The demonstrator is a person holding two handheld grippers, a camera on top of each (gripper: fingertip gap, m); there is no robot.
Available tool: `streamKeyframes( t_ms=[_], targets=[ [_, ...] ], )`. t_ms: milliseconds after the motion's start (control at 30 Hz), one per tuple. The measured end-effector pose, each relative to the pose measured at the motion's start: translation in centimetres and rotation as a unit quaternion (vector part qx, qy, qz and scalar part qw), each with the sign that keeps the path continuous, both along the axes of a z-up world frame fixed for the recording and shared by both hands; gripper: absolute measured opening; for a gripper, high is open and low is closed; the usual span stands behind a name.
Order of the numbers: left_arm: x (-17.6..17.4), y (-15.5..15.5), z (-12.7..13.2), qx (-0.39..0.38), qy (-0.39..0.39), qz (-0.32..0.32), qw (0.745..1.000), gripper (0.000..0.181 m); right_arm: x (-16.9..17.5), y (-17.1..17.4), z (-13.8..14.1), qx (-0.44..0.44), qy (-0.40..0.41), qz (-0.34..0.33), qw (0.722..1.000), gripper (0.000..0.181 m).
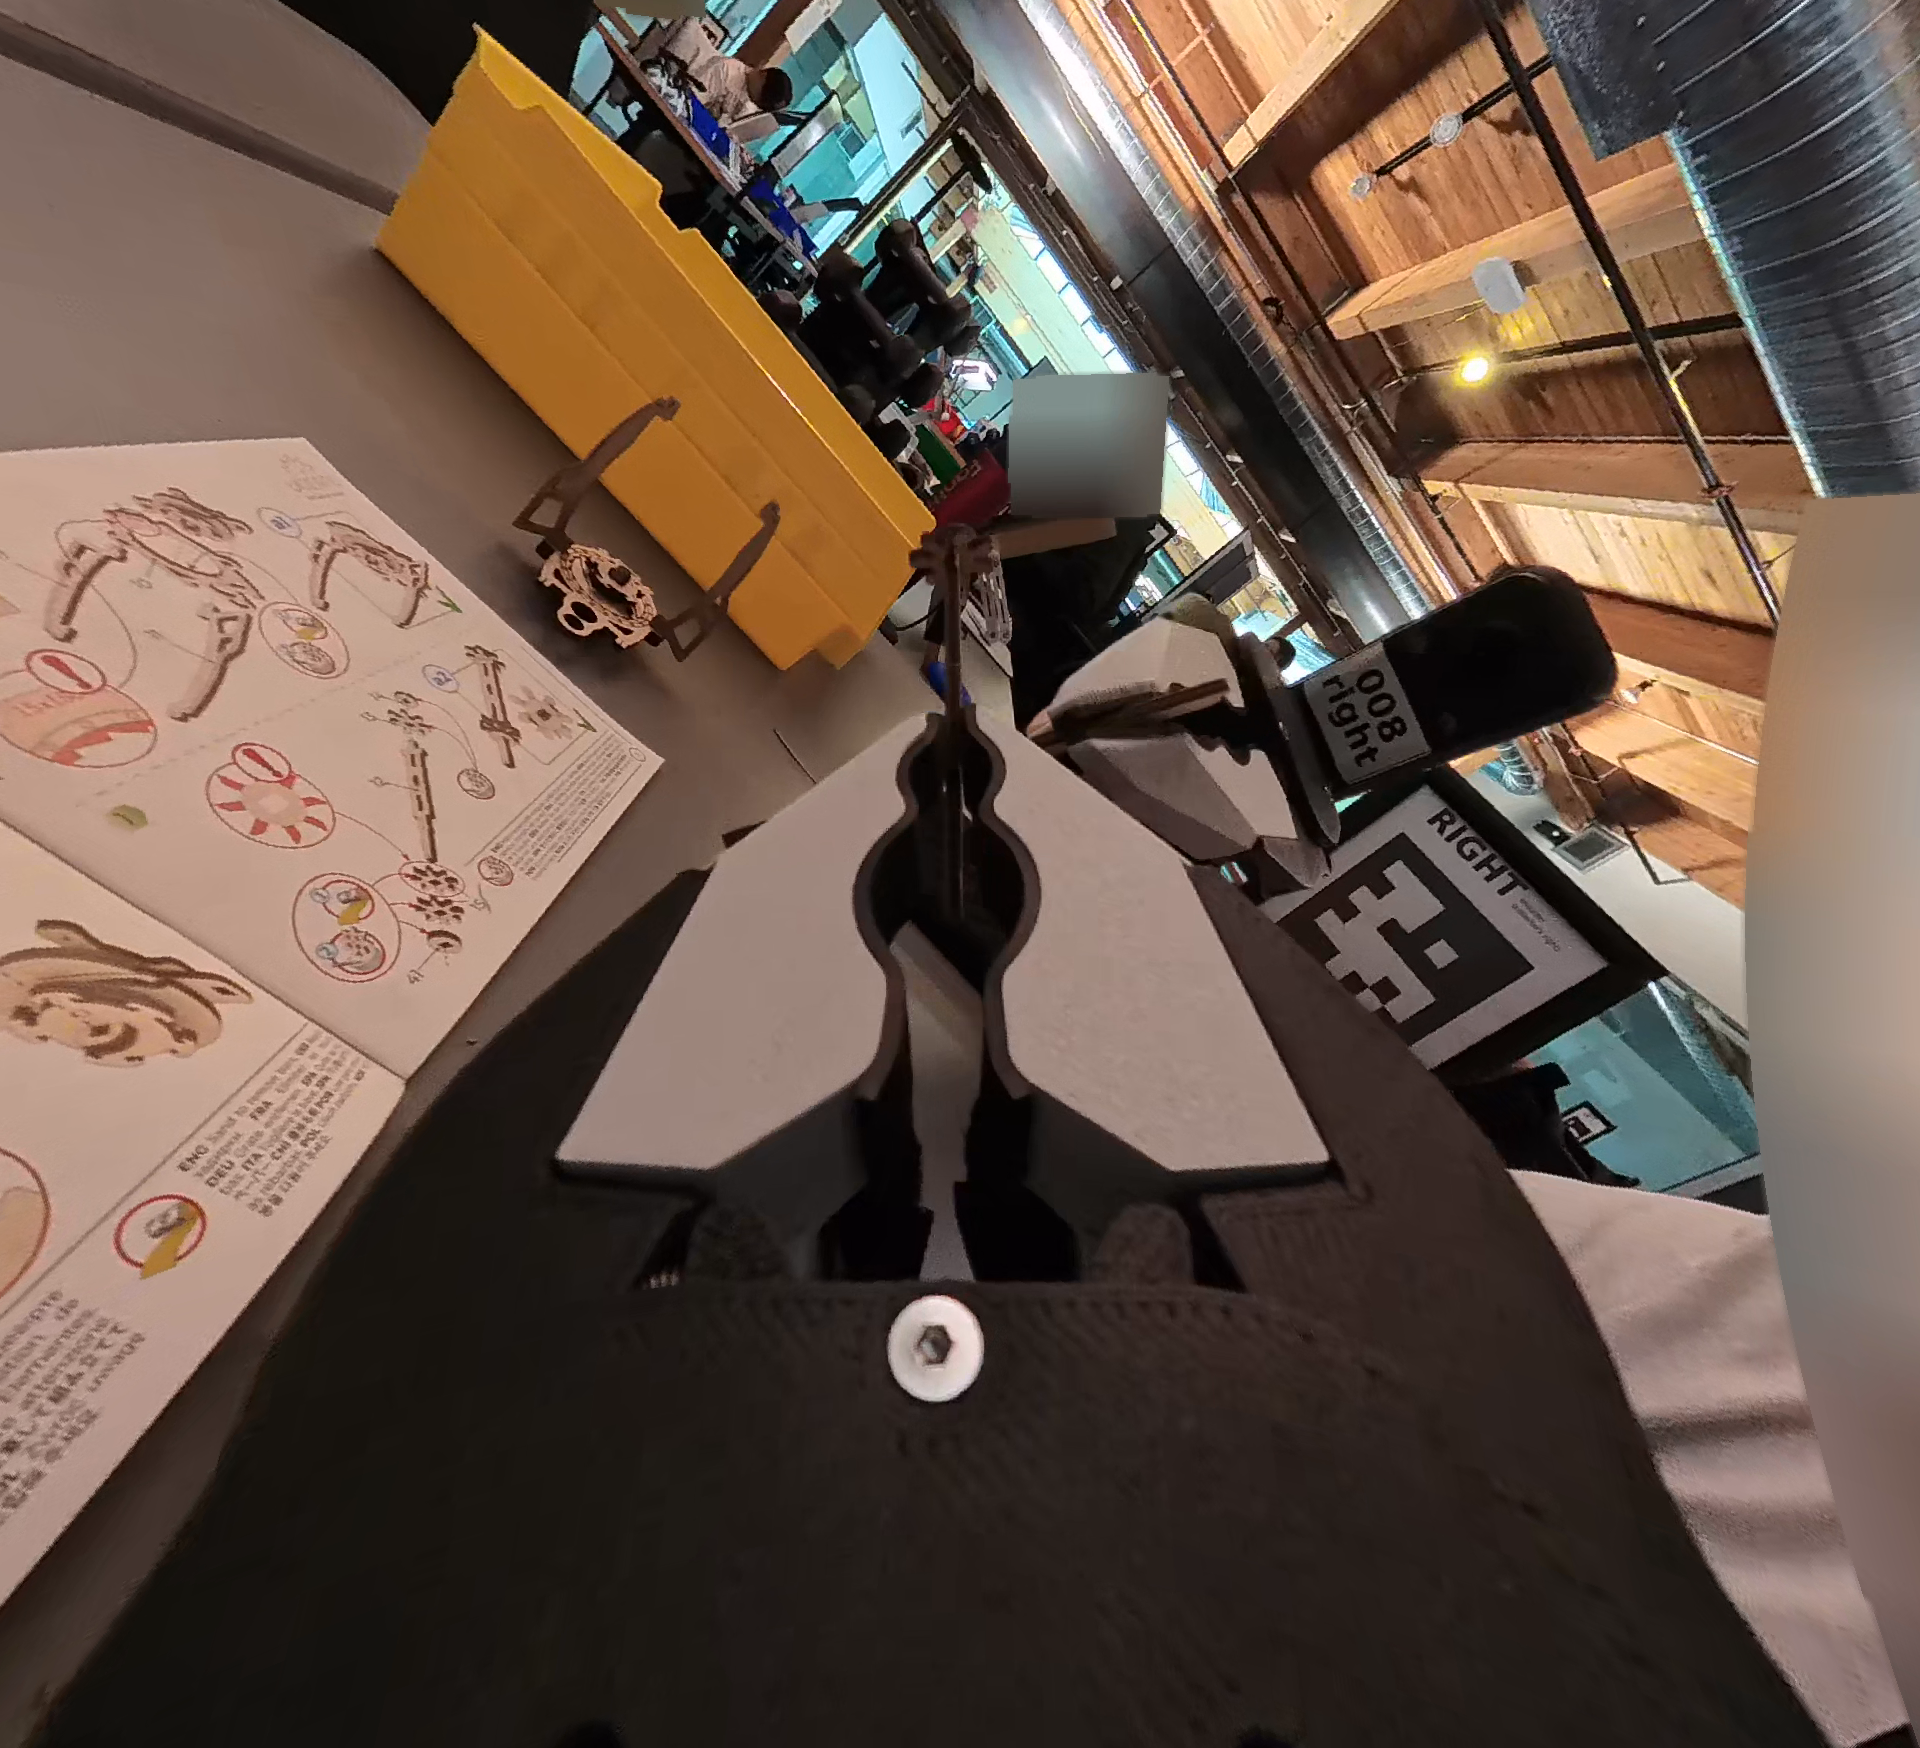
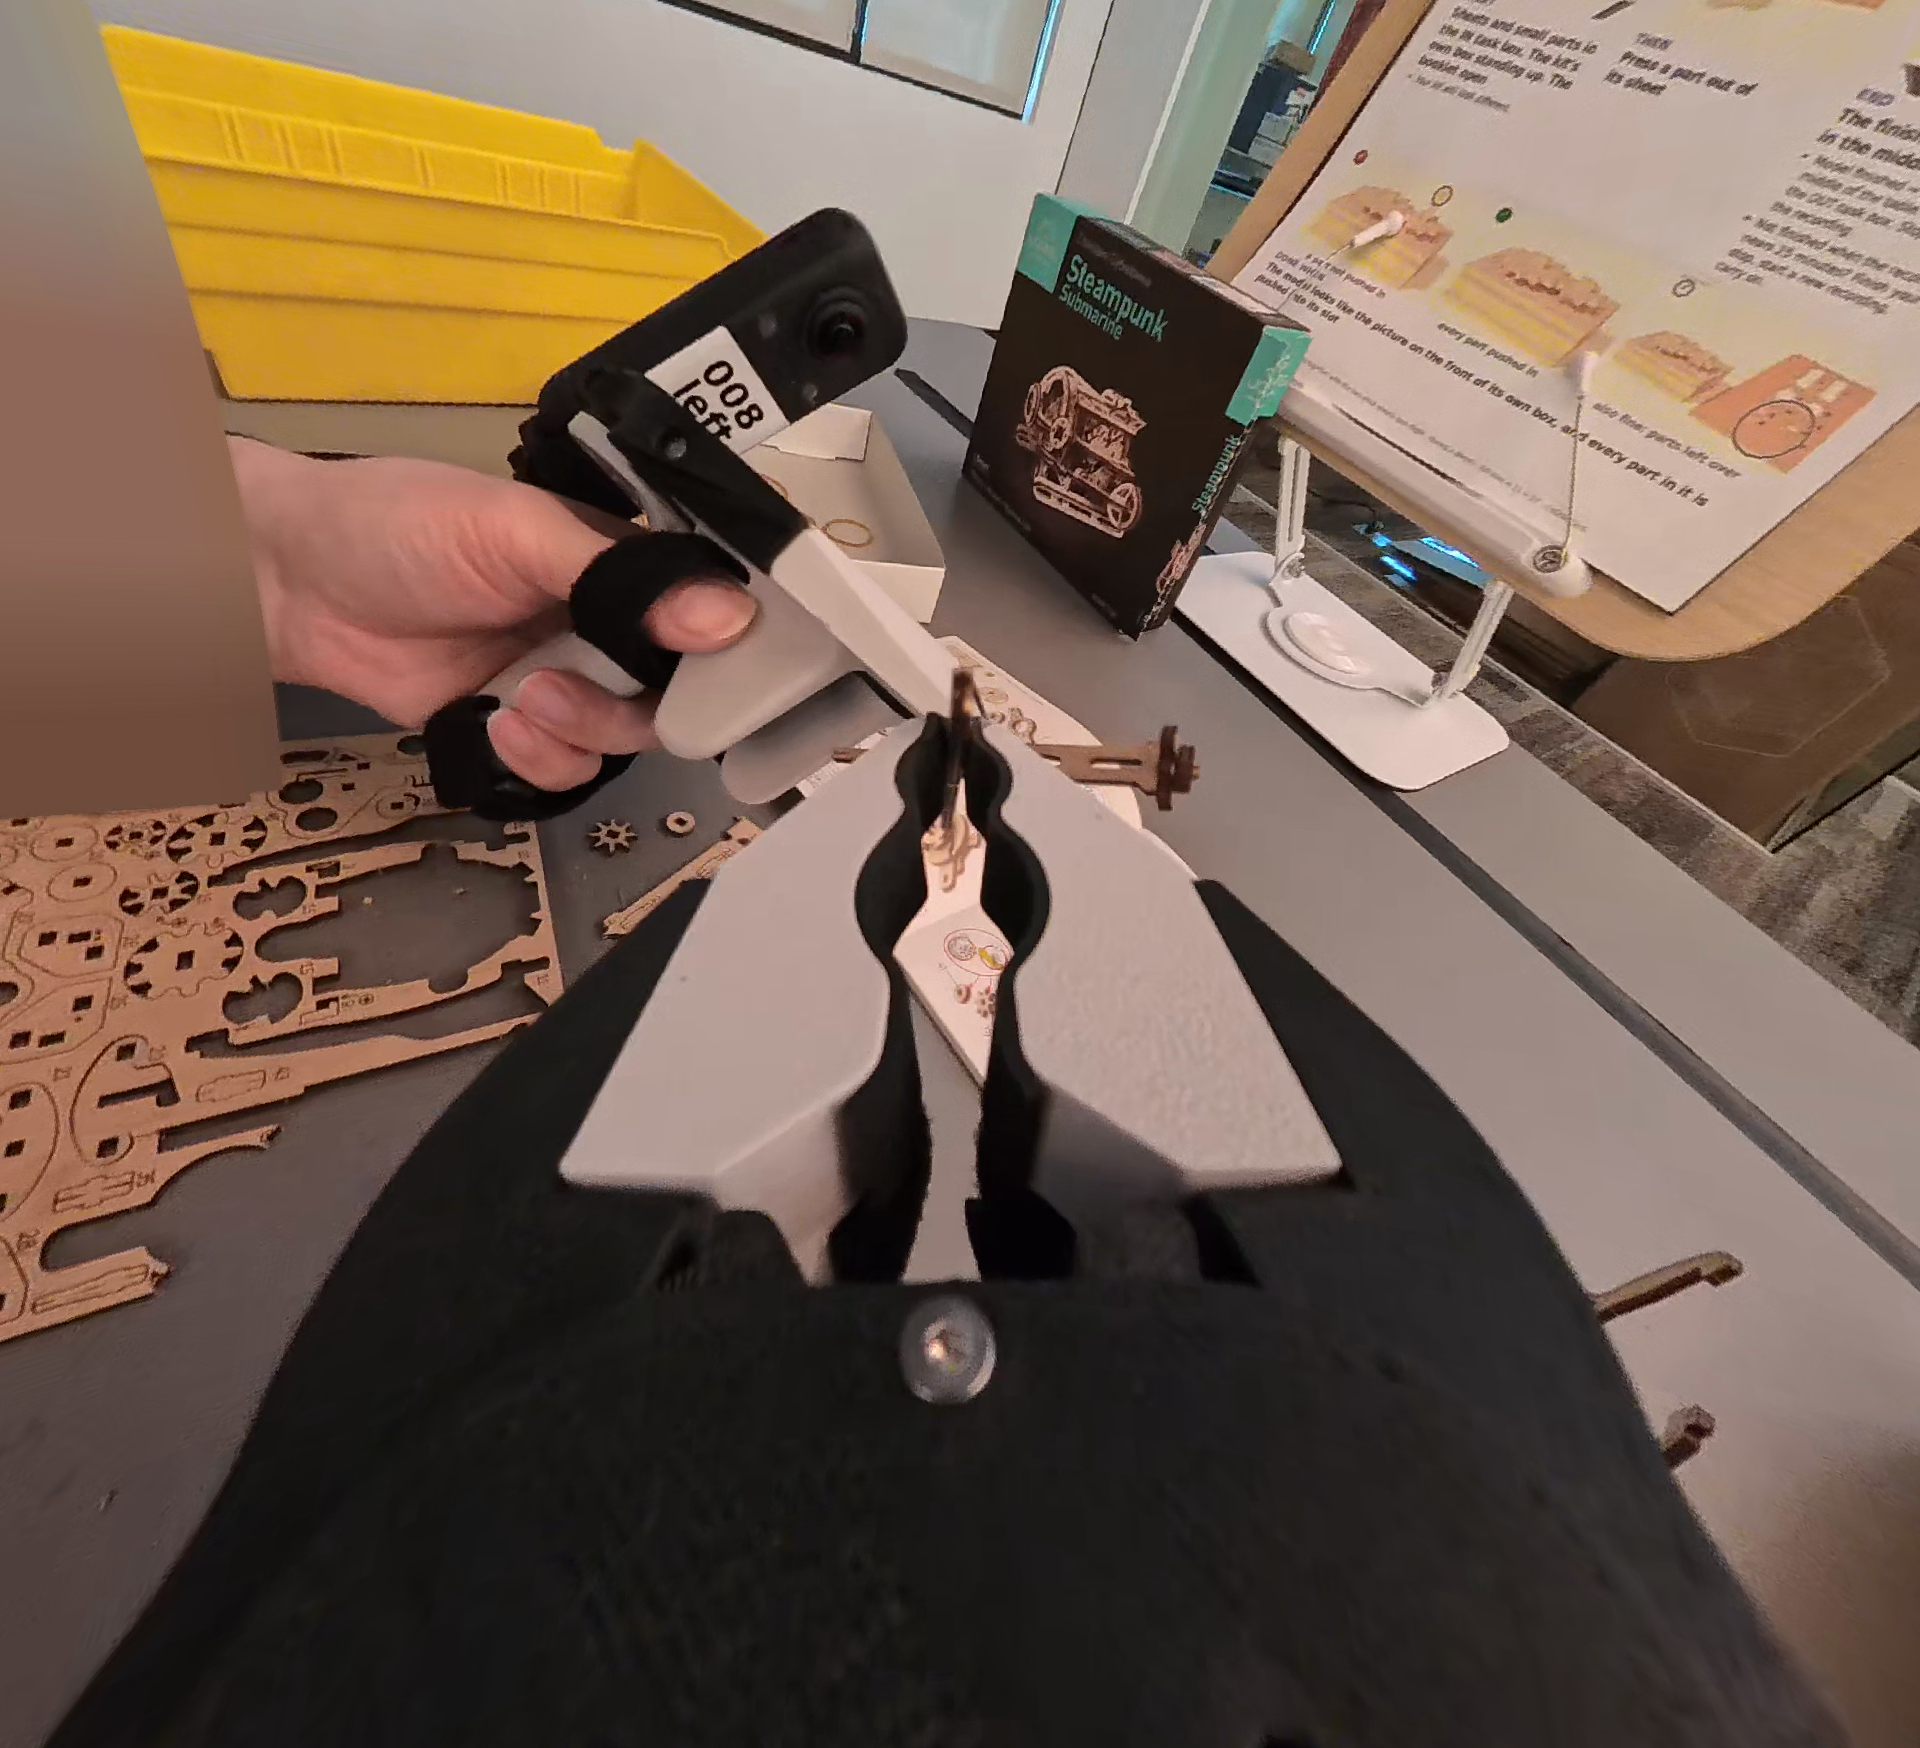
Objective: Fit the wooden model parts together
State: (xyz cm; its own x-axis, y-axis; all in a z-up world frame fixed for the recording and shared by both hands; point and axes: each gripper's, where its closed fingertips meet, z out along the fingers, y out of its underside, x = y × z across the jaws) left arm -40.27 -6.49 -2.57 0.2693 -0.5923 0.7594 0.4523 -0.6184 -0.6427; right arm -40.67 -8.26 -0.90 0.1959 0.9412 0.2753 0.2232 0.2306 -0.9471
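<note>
My left gripper is shut on a thin wooden axle that sticks out past the fingertips, with a small toothed wheel at its far end. In the right wrist view the same axle points right from the left gripper, which a hand holds. My right gripper is shut on a small flat wooden part, seen edge-on, held just next to the axle. The right gripper also shows in the left wrist view. A half-built wooden frame stands on the table.
Stacked yellow bins stand at the back. A punched-out wooden sheet lies at left, with a loose gear beside it. The kit box and an instruction board on a stand are at right. An open booklet lies on the grey table.
</note>
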Motion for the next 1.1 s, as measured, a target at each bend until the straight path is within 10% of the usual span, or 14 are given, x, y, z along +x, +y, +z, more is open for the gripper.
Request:
streamKeyframes(
  t_ms=[1100],
  targets=[
    [0.2, 0.0, -0.5, 0.001, 0.024, 0.008, 1.000, 0.000, 0.0, 0.0, 0.2, 0.011, -0.004, -0.020, 1.000, 0.000]
  ],
)
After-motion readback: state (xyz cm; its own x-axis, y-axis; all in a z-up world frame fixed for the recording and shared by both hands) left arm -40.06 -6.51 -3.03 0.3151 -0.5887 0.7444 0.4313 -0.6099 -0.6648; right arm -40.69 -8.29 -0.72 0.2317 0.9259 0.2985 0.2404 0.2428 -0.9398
